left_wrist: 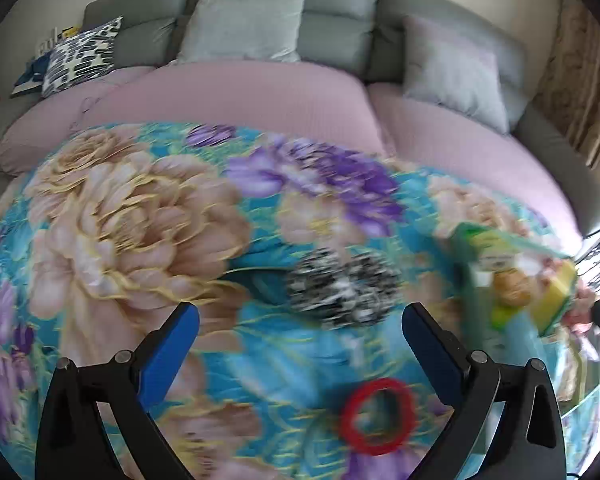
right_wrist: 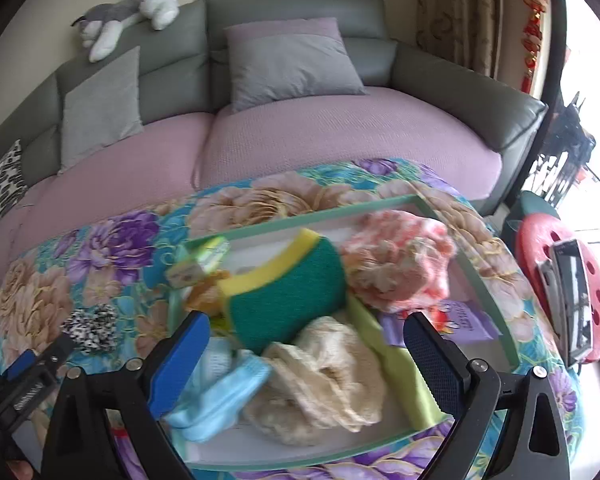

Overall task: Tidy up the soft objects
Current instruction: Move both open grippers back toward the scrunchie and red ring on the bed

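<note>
A black-and-white scrunchie (left_wrist: 342, 288) lies on the floral cloth, just ahead of my open, empty left gripper (left_wrist: 300, 324). A red hair ring (left_wrist: 378, 416) lies between its fingers, nearer the camera. The scrunchie also shows in the right wrist view (right_wrist: 94, 326), with the left gripper (right_wrist: 44, 356) beside it. My right gripper (right_wrist: 306, 334) is open and empty above a green-rimmed tray (right_wrist: 488, 276) holding a green-and-yellow sponge (right_wrist: 288, 296), a pink floral cloth (right_wrist: 400, 264), a cream cloth (right_wrist: 328, 380), a light blue cloth (right_wrist: 220, 396) and a lime cloth (right_wrist: 400, 360).
The tray (left_wrist: 468, 280) sits at the right in the left wrist view. Behind the table is a grey sofa with pink seat covers (right_wrist: 340, 136), grey cushions (left_wrist: 244, 20) and a plush dog (right_wrist: 132, 12). A red stool (right_wrist: 572, 276) stands at the right.
</note>
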The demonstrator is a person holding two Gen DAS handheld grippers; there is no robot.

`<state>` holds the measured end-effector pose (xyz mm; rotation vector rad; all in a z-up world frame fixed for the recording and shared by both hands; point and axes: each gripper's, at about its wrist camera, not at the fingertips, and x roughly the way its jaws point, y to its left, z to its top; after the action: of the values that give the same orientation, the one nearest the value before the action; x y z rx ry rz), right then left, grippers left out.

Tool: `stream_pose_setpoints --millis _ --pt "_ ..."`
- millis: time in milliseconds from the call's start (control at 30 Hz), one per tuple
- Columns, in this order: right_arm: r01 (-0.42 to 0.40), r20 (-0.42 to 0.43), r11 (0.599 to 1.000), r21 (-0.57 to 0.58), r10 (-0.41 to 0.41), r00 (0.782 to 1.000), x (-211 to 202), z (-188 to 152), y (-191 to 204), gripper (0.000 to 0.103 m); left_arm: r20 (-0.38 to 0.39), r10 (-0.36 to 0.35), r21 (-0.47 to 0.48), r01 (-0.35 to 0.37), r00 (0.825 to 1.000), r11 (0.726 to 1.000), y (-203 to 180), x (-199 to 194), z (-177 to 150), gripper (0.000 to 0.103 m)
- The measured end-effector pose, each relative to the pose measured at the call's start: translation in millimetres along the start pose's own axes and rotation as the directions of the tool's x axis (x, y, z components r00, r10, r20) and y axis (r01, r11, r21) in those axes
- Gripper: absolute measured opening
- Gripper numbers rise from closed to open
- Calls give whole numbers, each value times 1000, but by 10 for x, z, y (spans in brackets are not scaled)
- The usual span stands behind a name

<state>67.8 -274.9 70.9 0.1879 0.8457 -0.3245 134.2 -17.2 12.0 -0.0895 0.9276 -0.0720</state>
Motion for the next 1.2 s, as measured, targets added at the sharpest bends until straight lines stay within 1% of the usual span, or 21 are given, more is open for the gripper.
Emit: stream_pose_setpoints --millis 67,133,300,467,567,667,933,1100,1200 --pt "-24 0 999 -32 24 1000 2 -15 157 99 -11 16 -7 -16 1000 1000 102 31 -4 101" --pt "-28 0 998 -60 28 1000 9 -53 311 99 -24 24 -20 -24 999 1000 201 61 -6 101" --pt "-96 -27 987 -126 93 995 39 -185 693 99 -52 40 -31 -41 998 999 379 75 -13 101" --pt "-132 -68 971 -198 120 990 138 -306 999 99 -85 84 -76 -91 993 993 625 131 -27 101" --pt "-147 -80 967 -207 133 988 175 -341 1097 99 -108 110 -112 -123 988 986 776 172 -42 101" --pt "-166 -99 962 -217 147 984 223 -372 1181 99 -121 123 -132 -139 985 982 853 186 -55 101" --pt "-216 -146 941 -260 183 972 304 -488 1376 99 -128 131 -114 -146 983 983 833 195 -57 101" --pt "-222 -182 934 -280 175 968 345 -536 1432 99 -126 142 -110 -156 982 982 839 158 -58 101" --pt "-236 -188 930 -281 187 964 343 -550 1432 99 -125 150 -116 -164 981 980 856 141 -56 101"
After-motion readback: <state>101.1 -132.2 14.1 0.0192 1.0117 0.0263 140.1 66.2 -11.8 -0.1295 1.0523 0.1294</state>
